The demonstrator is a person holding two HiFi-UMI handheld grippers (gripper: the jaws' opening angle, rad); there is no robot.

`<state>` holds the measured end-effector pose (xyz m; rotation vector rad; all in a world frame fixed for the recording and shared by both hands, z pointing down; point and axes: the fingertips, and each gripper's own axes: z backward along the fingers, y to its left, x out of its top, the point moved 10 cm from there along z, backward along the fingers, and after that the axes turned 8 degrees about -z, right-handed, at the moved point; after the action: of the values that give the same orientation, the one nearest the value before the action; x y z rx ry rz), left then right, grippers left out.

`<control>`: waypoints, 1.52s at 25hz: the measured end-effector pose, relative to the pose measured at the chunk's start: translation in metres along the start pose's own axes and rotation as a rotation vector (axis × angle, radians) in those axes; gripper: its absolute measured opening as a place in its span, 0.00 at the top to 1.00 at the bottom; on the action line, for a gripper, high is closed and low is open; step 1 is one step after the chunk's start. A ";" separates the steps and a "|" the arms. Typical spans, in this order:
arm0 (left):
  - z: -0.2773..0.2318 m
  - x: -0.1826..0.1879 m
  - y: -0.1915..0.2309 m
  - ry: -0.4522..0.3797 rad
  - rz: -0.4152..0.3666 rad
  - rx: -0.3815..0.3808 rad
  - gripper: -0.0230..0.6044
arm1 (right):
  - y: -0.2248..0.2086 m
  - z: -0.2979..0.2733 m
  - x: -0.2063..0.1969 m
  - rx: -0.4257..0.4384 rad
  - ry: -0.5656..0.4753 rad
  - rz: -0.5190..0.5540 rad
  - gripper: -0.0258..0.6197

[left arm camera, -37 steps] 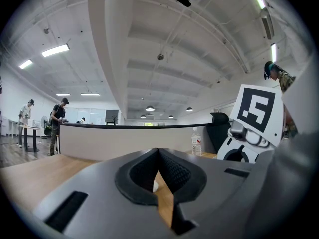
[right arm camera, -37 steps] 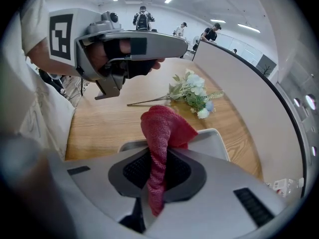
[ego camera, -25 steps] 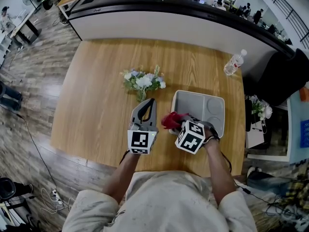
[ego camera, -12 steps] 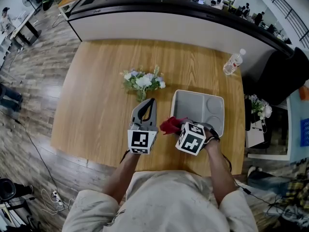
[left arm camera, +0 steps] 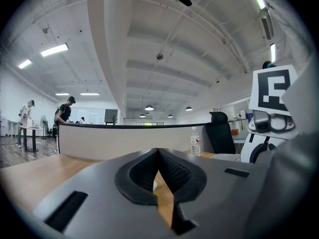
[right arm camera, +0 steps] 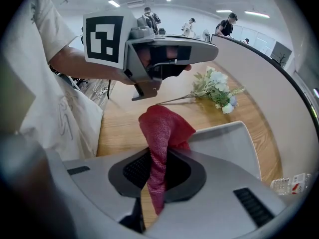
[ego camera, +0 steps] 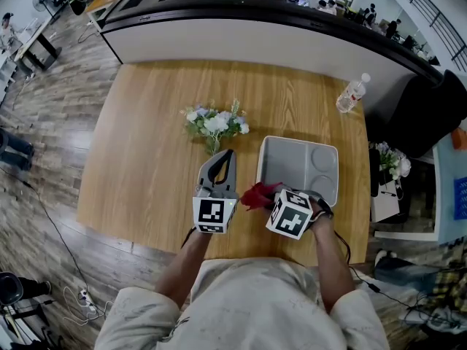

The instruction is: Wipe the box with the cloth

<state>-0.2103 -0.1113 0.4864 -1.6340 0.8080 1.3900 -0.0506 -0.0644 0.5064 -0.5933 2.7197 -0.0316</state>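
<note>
Left gripper hung idle over the table, just left of the box, jaws pressed together on nothing. Red cloth sat pinched between the right gripper's jaws, bunched at the near left corner of the grey box. A good wipe likely needed the cloth pressed flat along the rim, with the idle gripper bracing the box.
</note>
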 end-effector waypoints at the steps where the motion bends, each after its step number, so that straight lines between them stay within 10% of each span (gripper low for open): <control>1: 0.000 0.000 0.000 0.001 0.000 -0.001 0.94 | 0.000 0.000 0.000 0.000 -0.003 -0.002 0.86; 38: -0.012 0.037 -0.032 -0.051 -0.040 -0.078 0.94 | 0.019 0.030 -0.086 0.176 -0.140 -0.200 0.86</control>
<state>-0.1700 -0.1055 0.4567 -1.6580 0.6959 1.4447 0.0247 -0.0105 0.5056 -0.7804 2.4820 -0.2667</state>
